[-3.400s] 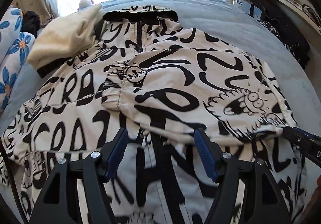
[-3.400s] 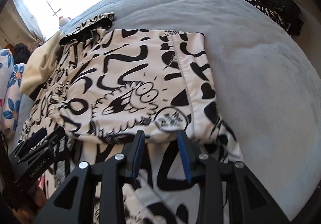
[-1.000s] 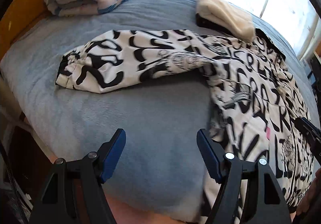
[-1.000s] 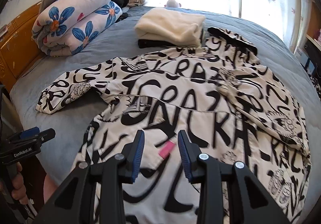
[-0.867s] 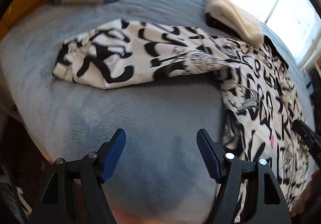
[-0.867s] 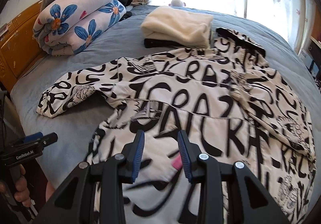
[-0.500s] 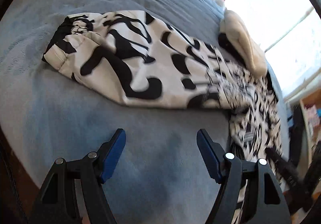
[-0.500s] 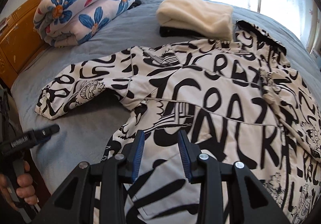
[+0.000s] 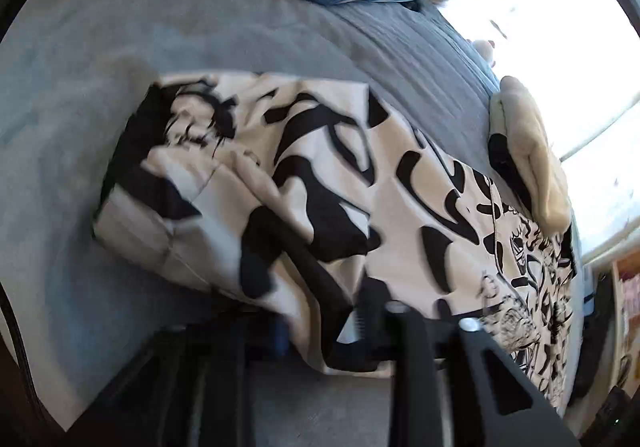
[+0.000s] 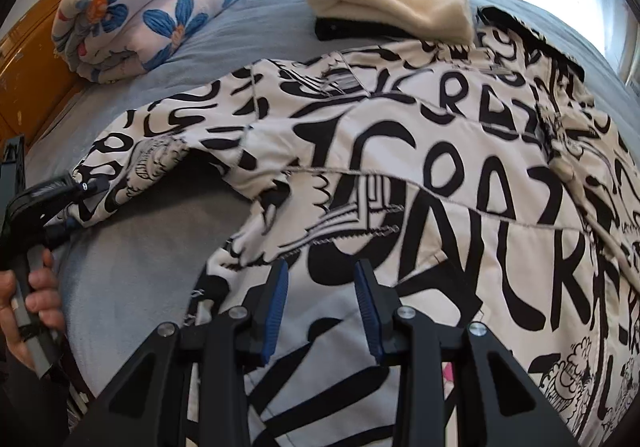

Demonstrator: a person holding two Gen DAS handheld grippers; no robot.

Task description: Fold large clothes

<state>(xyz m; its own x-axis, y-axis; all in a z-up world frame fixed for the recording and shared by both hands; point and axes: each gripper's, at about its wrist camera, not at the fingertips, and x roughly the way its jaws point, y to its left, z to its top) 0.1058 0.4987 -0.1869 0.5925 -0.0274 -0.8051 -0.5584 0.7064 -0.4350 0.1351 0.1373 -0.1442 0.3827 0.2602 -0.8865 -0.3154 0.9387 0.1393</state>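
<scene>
While the printed jacket (image 10: pixel 460 183) lies spread on the grey bed (image 10: pixel 152 271), the step in hand looks like folding in its outstretched sleeve (image 9: pixel 304 183). The left claw (image 9: pixel 320 323) has just been closing, and its jaws now pinch the near edge of that sleeve close to the cuff, cloth bunched between them. The right claw (image 10: pixel 320 299) hovers over the jacket's lower body with jaws partly apart and nothing between them. A hand (image 10: pixel 28 299) grips the left tool's handle at the near left.

Next, the sleeve probably needs lifting and carrying right, across the jacket's body, laid flat without dragging the rest askew.

Bold black lettering covers the cream jacket; "CRAZ" can be read across the chest, the rest is too broken to make out. Far off sit a folded cream garment (image 10: pixel 392 3) and a rolled floral quilt (image 10: pixel 152 3).
</scene>
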